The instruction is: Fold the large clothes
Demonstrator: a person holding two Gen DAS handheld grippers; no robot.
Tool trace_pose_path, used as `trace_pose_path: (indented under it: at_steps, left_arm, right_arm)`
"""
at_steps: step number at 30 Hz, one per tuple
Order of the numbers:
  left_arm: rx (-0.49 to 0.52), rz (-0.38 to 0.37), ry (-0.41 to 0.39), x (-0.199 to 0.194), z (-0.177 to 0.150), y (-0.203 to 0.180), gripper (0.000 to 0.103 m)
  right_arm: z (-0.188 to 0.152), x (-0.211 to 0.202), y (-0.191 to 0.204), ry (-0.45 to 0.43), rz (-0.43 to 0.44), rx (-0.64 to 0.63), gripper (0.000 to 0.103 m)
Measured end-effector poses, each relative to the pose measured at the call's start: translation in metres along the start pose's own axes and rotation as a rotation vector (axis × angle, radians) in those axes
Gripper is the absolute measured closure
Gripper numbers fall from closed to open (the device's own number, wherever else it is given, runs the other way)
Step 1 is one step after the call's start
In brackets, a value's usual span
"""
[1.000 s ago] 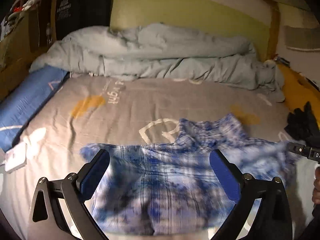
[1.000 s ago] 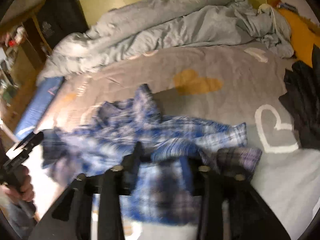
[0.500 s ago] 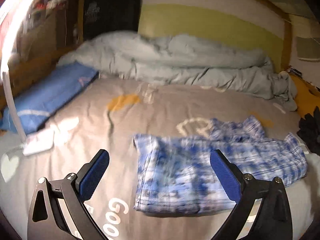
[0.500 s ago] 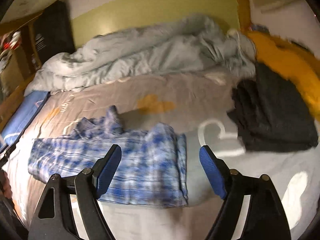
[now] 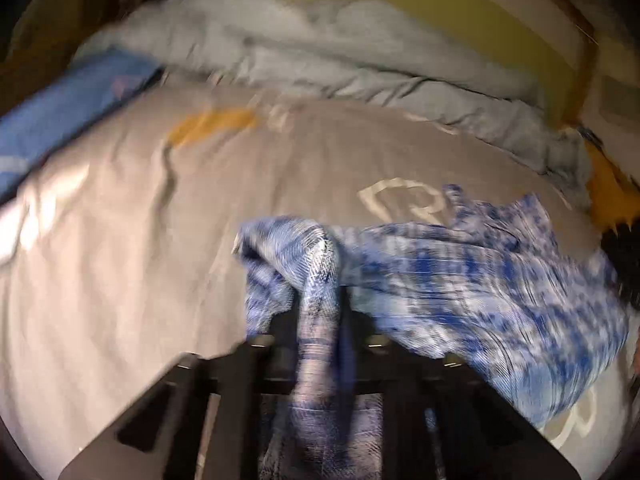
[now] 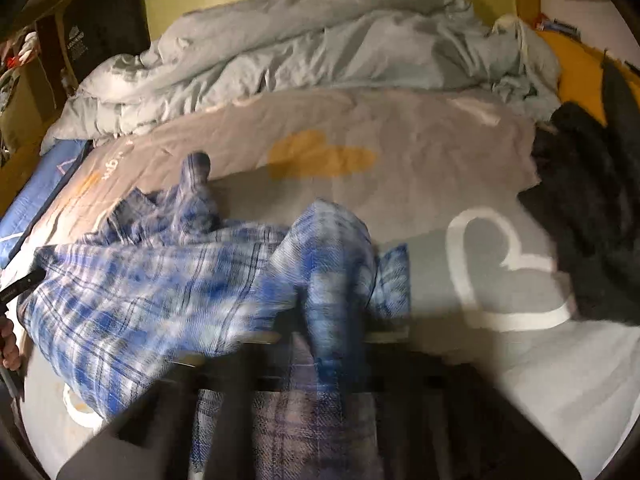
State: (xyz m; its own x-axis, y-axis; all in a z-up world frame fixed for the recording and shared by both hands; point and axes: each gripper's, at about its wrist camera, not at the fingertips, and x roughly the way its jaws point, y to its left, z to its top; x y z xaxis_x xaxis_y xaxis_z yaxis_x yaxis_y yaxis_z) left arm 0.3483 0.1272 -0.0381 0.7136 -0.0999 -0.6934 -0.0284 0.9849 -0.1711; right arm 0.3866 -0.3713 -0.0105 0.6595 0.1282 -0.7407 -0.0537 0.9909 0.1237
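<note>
A blue and white plaid shirt (image 5: 460, 280) lies bunched on the grey bedsheet (image 5: 120, 280). In the left wrist view, my left gripper (image 5: 320, 304) is closing on the shirt's left edge; a fold of cloth is pinched between its jaws and drapes back over them. In the right wrist view, the same shirt (image 6: 140, 292) spreads to the left, and my right gripper (image 6: 332, 320) is closing on its right edge, with a ridge of plaid cloth squeezed between the jaws. The pads of both grippers are hidden by fabric. Both views are motion-blurred.
A rumpled grey duvet (image 6: 320, 40) fills the head of the bed. A blue pillow (image 5: 68, 108) lies at the left side. Dark clothes (image 6: 580, 220) and a yellow cloth (image 6: 576, 64) sit at the right. A person's hand (image 6: 8, 344) shows at the left edge.
Both grippers were open above the flat shirt half a second ago. They have dropped to it and closed on its left and right edges, bunching the cloth.
</note>
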Motion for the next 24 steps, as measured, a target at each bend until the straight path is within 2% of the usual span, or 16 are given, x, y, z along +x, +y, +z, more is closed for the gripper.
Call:
trace_pose_path:
  at_steps: [1, 4, 6, 7, 10, 15, 18, 22, 23, 24]
  left_arm:
    - [0.033, 0.012, -0.057, -0.011, 0.002, -0.006, 0.093]
    - [0.021, -0.003, -0.181, -0.04, 0.012, -0.012, 0.093]
    - [0.028, 0.023, -0.213, -0.049, 0.022, -0.015, 0.093]
    - [0.048, 0.043, -0.213, -0.048, 0.028, -0.018, 0.093]
    - [0.056, 0.065, -0.183, -0.034, 0.033, -0.022, 0.093]
    - [0.099, 0.153, -0.037, 0.021, 0.007, -0.025, 0.093]
    - [0.065, 0.115, -0.006, 0.029, 0.005, -0.015, 0.091]
    - [0.048, 0.126, -0.007, 0.026, 0.003, -0.009, 0.076]
    - [0.051, 0.142, -0.016, 0.022, 0.003, -0.01, 0.074]
    - [0.057, 0.165, -0.031, 0.016, 0.002, -0.012, 0.067]
  right_arm:
    - [0.001, -0.01, -0.001, -0.059, 0.003, 0.01, 0.098]
    - [0.009, -0.044, 0.003, -0.194, 0.029, 0.01, 0.098]
    - [0.013, -0.059, 0.009, -0.262, 0.003, -0.021, 0.098]
    - [0.015, -0.059, 0.011, -0.268, -0.03, -0.038, 0.098]
    - [0.016, -0.038, 0.002, -0.204, -0.043, 0.009, 0.098]
    - [0.001, 0.012, -0.008, -0.051, -0.089, 0.024, 0.095]
    - [-0.004, 0.018, -0.006, -0.036, -0.129, -0.01, 0.09]
    - [-0.004, 0.014, -0.012, -0.038, -0.158, 0.017, 0.074]
    - [-0.003, 0.01, -0.013, -0.038, -0.166, 0.031, 0.07]
    - [-0.002, 0.005, -0.014, -0.042, -0.178, 0.041, 0.068]
